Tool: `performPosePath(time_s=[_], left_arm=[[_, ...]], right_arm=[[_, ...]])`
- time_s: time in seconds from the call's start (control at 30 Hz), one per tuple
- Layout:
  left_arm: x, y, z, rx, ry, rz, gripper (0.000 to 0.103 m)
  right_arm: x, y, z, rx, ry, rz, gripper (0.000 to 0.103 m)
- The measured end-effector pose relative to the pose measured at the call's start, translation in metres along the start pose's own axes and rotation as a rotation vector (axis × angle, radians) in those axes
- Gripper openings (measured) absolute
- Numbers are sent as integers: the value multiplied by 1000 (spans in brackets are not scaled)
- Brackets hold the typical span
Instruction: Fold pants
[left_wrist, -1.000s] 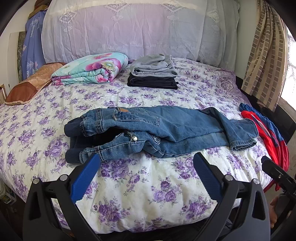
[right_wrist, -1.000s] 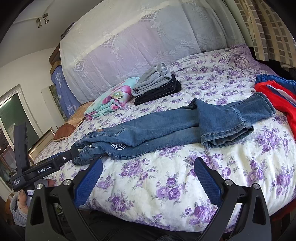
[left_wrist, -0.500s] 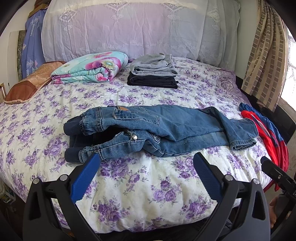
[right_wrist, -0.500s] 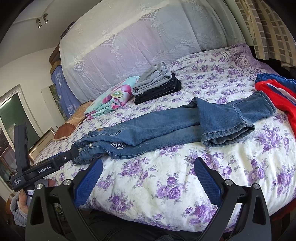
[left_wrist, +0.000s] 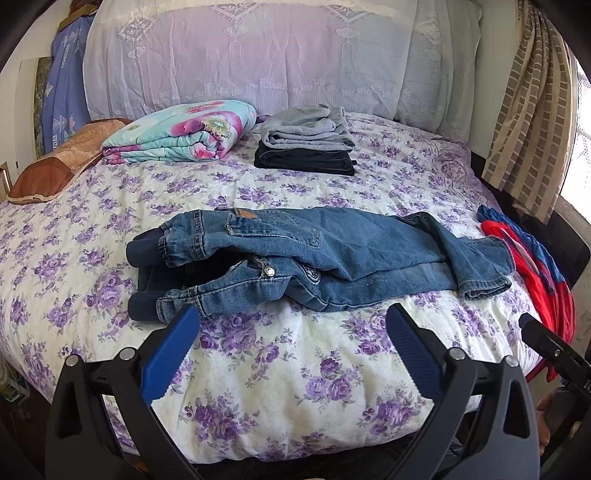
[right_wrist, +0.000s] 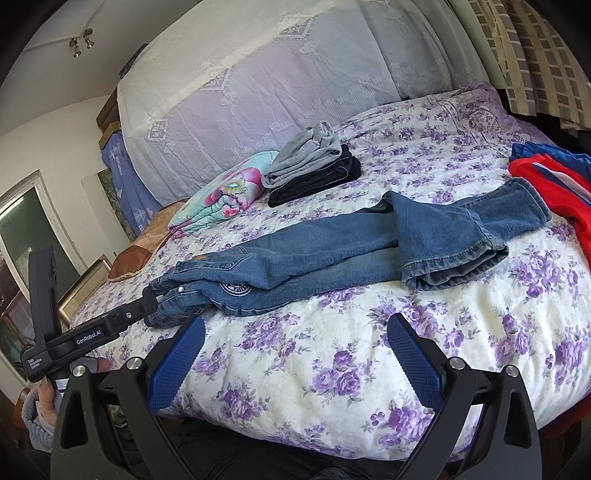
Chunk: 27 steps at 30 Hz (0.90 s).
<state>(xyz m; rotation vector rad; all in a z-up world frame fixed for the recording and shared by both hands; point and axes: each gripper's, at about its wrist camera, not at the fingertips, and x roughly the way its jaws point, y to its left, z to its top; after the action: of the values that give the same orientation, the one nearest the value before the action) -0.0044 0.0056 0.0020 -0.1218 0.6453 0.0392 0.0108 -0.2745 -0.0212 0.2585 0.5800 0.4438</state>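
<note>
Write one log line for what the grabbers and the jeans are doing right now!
stage: before grasp | jeans: unfolded, lying across bed | left gripper: open, empty | right gripper: open, empty

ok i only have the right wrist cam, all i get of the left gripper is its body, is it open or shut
Observer: Open. The left gripper has its fingers spread wide with nothing between them, and it faces the waist end of the jeans.
Operator: is that waist end lying flat
Observer: No. In the left wrist view the waistband gapes open, and a dark inner band sticks out of it at the left end.
</note>
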Motion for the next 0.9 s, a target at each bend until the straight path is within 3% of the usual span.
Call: performPosePath(time_s=[0.23,0.43,0.5,0.63,0.8,0.9], left_arm=[[1,0,-1,-8,6,-2,98],[7,13,-2,-50,21,-7,98],[10,23,0,-86,24,0,98],[17,40,1,-140,29,54,98],[22,57,0,-137,4,174,98],[27,72,-1,-156,10,188,98]], right_arm=[[5,-4,-4,29,24,-13,99],[13,-14,-3,63,66,-119,99],[11,-23,-3,101,58,-92,99],[0,-45,-1,199,4,-58,99],[-5,-60,6,237,-25,-75,99],[-4,-63,9,253,-24,-95,99]])
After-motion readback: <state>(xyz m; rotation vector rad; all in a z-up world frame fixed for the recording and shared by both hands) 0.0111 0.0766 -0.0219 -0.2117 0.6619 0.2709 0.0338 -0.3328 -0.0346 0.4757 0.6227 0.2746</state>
